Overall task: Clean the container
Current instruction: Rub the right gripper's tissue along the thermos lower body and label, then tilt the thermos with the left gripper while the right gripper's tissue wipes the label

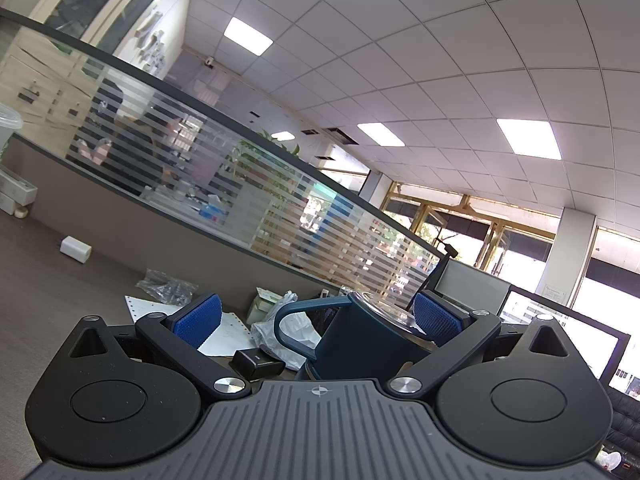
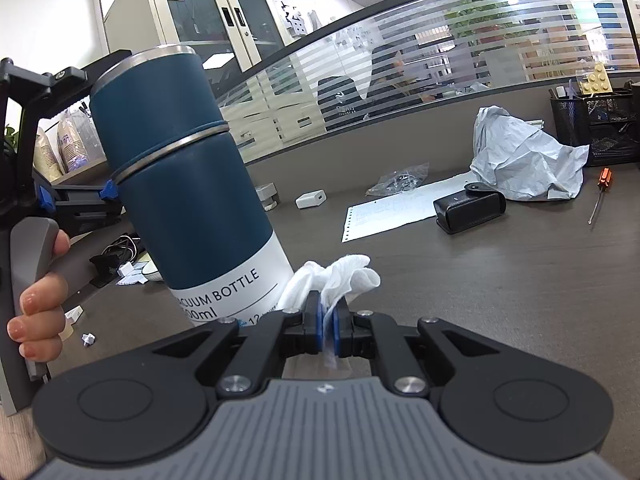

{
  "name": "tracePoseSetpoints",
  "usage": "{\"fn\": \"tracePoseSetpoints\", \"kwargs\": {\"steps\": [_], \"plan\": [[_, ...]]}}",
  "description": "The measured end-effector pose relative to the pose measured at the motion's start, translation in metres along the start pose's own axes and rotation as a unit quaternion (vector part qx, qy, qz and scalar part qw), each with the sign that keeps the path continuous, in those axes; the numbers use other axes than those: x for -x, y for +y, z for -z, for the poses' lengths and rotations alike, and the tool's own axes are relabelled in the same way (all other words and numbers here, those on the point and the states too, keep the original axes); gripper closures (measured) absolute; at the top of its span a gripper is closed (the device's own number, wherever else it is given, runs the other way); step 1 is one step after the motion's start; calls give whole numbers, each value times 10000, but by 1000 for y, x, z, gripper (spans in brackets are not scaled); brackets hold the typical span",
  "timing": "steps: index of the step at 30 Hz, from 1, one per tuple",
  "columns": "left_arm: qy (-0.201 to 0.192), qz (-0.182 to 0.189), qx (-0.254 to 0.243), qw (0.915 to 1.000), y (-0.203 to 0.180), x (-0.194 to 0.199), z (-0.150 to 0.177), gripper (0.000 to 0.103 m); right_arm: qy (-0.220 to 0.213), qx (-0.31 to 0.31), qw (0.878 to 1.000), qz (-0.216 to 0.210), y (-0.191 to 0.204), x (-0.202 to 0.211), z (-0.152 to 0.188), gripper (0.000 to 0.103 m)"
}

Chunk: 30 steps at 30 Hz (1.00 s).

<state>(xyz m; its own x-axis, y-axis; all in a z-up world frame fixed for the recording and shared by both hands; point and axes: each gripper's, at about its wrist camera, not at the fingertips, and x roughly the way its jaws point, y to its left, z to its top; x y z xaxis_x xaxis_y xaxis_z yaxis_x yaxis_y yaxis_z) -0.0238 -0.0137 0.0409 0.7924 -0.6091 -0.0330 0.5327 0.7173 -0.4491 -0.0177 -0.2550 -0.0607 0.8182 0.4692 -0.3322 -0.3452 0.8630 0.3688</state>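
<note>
In your left wrist view, the left gripper point(image 1: 318, 318) has its blue pads point(image 1: 200, 318) spread wide, with the dark blue vacuum bottle point(image 1: 360, 340) leaning between them. The right-hand pad sits against the bottle's steel-rimmed top; the left-hand pad stands clear of the bottle's looped carry handle point(image 1: 292, 316), so you cannot tell from here whether the bottle is truly clamped. Past the fingers, a white plastic bag point(image 1: 280, 328) and a small black case point(image 1: 258, 362) lie on the dark desk point(image 1: 60, 300), below a striped glass partition point(image 1: 248, 184).

In your right wrist view, the right gripper point(image 2: 329, 320) is clenched tight on a white cloth point(image 2: 340, 278), which bunches up above the pads just beside the bottle's white label. The vacuum bottle point(image 2: 180, 168) rises tilted at left, its lower end hidden behind the gripper body (the label reads "VACUUM BOTTLE" in part). A blue pad of your left gripper point(image 2: 108, 191) touches the bottle at its steel band, and your hand point(image 2: 40, 312) wraps the grey handle. Farther off on the desk point(image 2: 480, 280) lie a printed sheet point(image 2: 392, 212), the black case point(image 2: 470, 210), crumpled grey wrapping point(image 2: 524, 156) and an orange-handled screwdriver point(image 2: 600, 192).
</note>
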Motion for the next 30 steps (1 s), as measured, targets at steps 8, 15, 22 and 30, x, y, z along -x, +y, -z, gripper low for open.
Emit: {"fn": "tracePoseSetpoints", "kwargs": {"steps": [8, 15, 22, 30], "plan": [[-2, -4, 1, 10000, -2, 0, -1, 0, -322, -59, 9994, -101, 5, 15, -6, 93], [-5, -4, 7, 10000, -1, 0, -1, 0, -393, 2, 9992, -57, 8, 17, -8, 93], [-8, -4, 14, 10000, 0, -1, -1, 0, -259, 17, 9997, 7, 6, 12, -3, 93], [-11, -3, 19, 10000, 1, -3, -1, 0, -171, 3, 9999, 16, 3, 9, 0, 93]]}}
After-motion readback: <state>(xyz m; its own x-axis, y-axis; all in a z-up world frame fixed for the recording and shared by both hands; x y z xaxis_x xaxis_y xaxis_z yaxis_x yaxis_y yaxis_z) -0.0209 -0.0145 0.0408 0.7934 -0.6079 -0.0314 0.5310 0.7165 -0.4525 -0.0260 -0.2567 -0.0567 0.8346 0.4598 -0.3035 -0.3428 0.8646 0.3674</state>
